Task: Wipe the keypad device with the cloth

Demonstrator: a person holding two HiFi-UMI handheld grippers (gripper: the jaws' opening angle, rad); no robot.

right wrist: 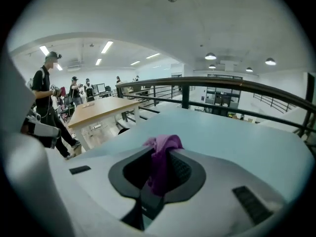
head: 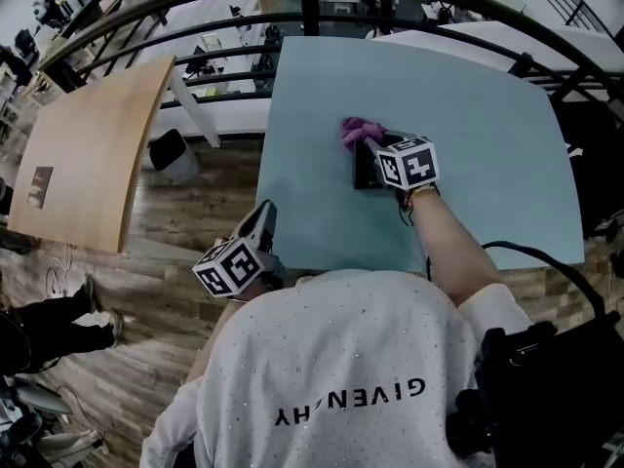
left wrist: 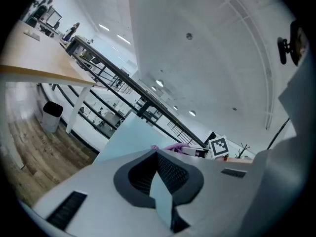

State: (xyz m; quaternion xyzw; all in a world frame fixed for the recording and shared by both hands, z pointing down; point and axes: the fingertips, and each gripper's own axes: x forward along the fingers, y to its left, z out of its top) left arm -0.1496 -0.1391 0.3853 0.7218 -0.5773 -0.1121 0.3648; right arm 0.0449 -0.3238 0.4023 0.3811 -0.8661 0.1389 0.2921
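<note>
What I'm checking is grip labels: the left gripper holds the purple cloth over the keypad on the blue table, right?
Not quite. It is the right gripper that holds the cloth, as the right gripper view shows; the left gripper holds nothing. The rest stands: the cloth is over the keypad on the blue table.

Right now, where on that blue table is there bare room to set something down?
The table is bare across its whole right half, from the right gripper to the right edge, and along the far strip by the railing. A narrower bare strip runs down the left edge. Only the middle is crowded: cloth, keypad device and gripper bunch together.
</note>
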